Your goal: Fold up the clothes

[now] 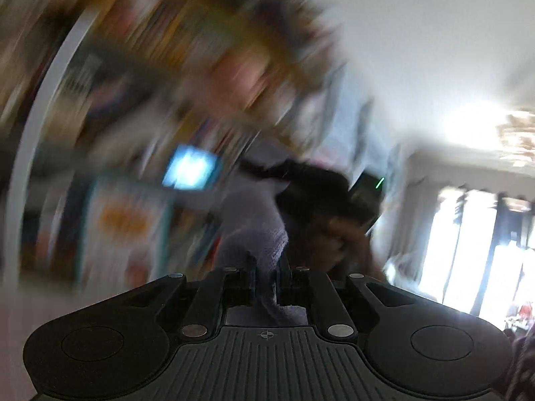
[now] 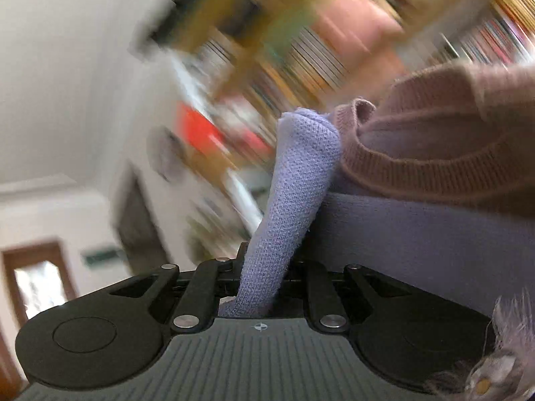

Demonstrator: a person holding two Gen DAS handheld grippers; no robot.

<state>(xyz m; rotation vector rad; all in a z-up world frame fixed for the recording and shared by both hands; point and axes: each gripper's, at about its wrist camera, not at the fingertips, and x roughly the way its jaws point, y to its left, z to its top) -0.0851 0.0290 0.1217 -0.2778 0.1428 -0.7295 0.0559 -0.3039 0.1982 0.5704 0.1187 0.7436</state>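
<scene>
A lavender knit garment (image 2: 301, 173) rises in a rolled bunch from between the fingers of my right gripper (image 2: 264, 257), which is shut on it. A wider lavender panel (image 2: 418, 244) spreads to the right, under a mauve knit piece with a ribbed edge (image 2: 434, 167); I cannot tell whether the two are one garment. In the blurred left wrist view my left gripper (image 1: 267, 260) is shut on the same lavender knit (image 1: 257, 230). Beyond it a hand (image 1: 334, 237) holds a black device with a green light (image 1: 367, 193).
Blurred bookshelves (image 1: 150, 67) fill the background of both views. A bright window (image 1: 468, 250) and a ceiling lamp (image 1: 515, 140) are at the right of the left wrist view. A wooden door (image 2: 36, 287) is at the lower left of the right wrist view, and a furry grey item (image 2: 495, 367) sits at its lower right.
</scene>
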